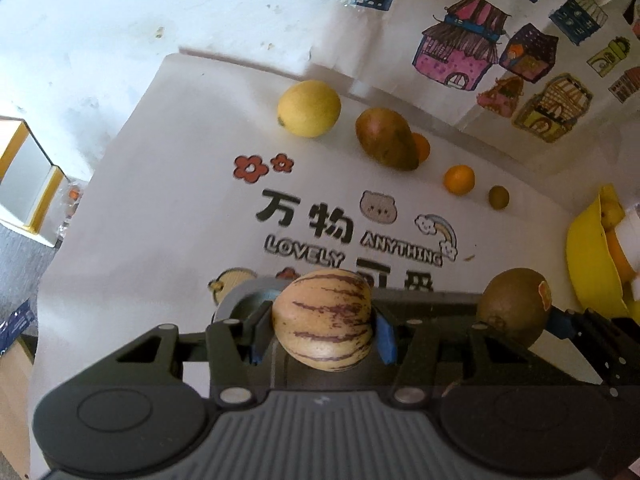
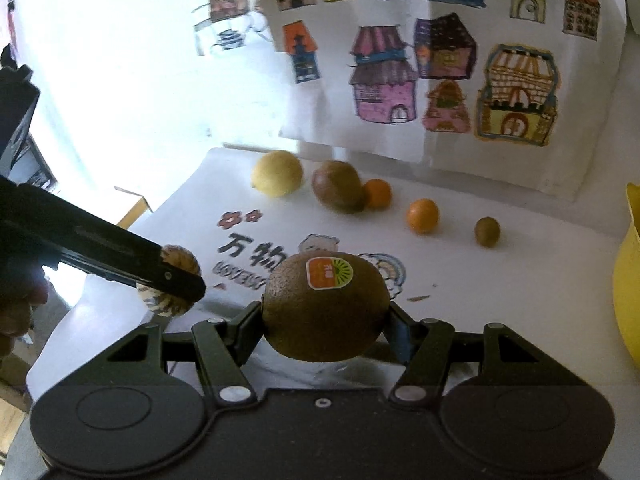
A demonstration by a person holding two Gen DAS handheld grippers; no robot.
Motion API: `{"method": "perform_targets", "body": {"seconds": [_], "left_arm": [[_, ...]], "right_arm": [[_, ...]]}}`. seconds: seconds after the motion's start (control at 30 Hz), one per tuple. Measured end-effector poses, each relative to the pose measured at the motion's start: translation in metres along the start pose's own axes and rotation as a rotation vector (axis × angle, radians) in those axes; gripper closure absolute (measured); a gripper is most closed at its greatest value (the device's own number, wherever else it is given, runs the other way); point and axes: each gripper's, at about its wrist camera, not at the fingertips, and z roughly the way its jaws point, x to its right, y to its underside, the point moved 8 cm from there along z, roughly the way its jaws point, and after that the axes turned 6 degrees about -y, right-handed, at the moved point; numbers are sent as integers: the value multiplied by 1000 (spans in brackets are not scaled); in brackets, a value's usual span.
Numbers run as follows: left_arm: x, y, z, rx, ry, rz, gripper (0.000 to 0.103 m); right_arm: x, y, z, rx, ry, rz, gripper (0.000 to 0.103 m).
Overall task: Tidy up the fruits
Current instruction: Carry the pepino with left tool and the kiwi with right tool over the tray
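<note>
While my left gripper [image 1: 323,320] clamped the cream, purple-striped round melon [image 1: 323,318] and my right gripper [image 2: 326,312] pinched the brown fuzzy stickered kiwi [image 2: 326,306], both above the white printed mat [image 1: 160,200], I judged either smooth, rounded fruit could squirt from its narrow pads and roll off. Beyond lay one yellow lemon [image 1: 309,108], one green-brown mango [image 1: 386,139], two small oranges [image 1: 459,179] and one small green fruit [image 1: 499,197], with one yellow bowl [image 1: 584,256] at the right edge.
</note>
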Motion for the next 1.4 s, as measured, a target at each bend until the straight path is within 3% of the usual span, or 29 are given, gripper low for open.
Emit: {"method": "perform_targets", "body": {"seconds": [0.8, 1.13, 1.4], "left_arm": [[-27, 43, -34, 13, -8, 94, 47], [-25, 45, -39, 54, 37, 184, 47], [-19, 48, -28, 42, 58, 262, 47]], "right_arm": [[-53, 38, -38, -29, -50, -76, 37], [-72, 50, -33, -71, -91, -164, 37], [-77, 54, -22, -130, -135, -252, 37]]}}
